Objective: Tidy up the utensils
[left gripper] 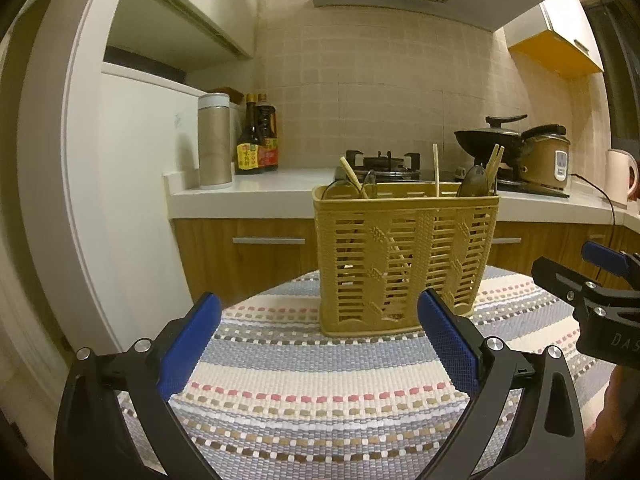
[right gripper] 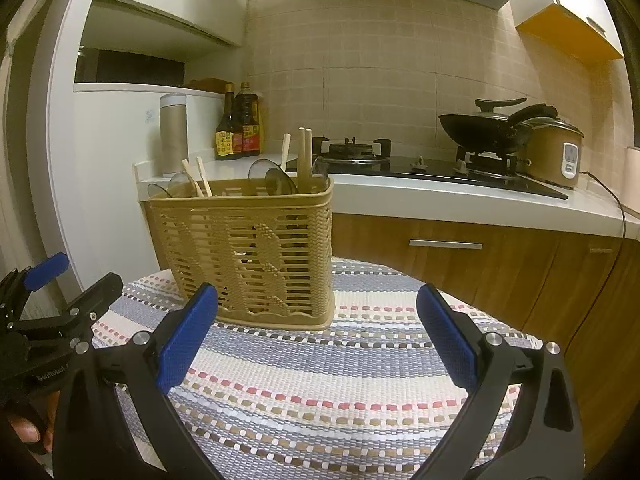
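A tan woven plastic utensil basket (left gripper: 404, 264) stands upright on a round table with a striped mat (left gripper: 320, 392). It holds several wooden chopsticks (left gripper: 436, 172) and dark spoons (left gripper: 472, 184). The basket (right gripper: 248, 252) also shows in the right wrist view, with chopsticks (right gripper: 304, 156) and spoons (right gripper: 280, 180) sticking out. My left gripper (left gripper: 320, 320) is open and empty, just in front of the basket. My right gripper (right gripper: 318, 316) is open and empty, in front and to the right of the basket. Each gripper shows at the edge of the other's view.
Behind the table runs a white kitchen counter (left gripper: 260, 192) with wooden drawers. On it stand a steel flask (left gripper: 215, 140), sauce bottles (left gripper: 258, 136), a gas hob (right gripper: 400, 160) with a black wok (right gripper: 484, 128), a rice cooker (right gripper: 556, 152) and a kettle (left gripper: 622, 176).
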Motion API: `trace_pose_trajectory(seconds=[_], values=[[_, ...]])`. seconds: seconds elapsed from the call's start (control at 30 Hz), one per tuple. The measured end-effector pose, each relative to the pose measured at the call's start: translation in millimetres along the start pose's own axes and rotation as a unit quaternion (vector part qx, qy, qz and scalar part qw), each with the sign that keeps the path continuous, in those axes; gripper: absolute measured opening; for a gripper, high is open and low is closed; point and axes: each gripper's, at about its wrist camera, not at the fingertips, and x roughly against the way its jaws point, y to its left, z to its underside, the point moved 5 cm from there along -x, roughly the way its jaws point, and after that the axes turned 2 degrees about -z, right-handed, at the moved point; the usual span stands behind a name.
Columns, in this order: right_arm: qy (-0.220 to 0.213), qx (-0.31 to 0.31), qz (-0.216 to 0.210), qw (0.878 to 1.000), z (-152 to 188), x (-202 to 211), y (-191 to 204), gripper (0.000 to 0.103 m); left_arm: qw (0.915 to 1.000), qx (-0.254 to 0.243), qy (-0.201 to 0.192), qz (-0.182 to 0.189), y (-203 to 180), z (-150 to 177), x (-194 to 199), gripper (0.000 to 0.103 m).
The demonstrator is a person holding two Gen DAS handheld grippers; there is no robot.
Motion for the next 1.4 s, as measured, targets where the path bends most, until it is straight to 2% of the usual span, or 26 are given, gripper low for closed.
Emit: trace_pose_trajectory(seconds=[0.47, 0.77, 1.4], values=[[-0.003, 0.014, 0.002, 1.000, 0.4, 1.2, 5.4, 0.095, 0.9999, 0.000, 0.010, 0.004, -0.3, 2.0, -3.0, 0.095], [0.002, -0.001, 0.002, 1.000, 0.0, -0.5, 0.0, 0.095, 0.9997, 0.016, 0.017, 0.009, 5.1, 1.8, -4.9, 0.095], [0.005, -0.001, 0.001, 1.000, 0.7, -2.8, -1.7, 0.095, 0.9997, 0.013, 0.016, 0.011, 4.3, 1.0, -5.5, 0.095]])
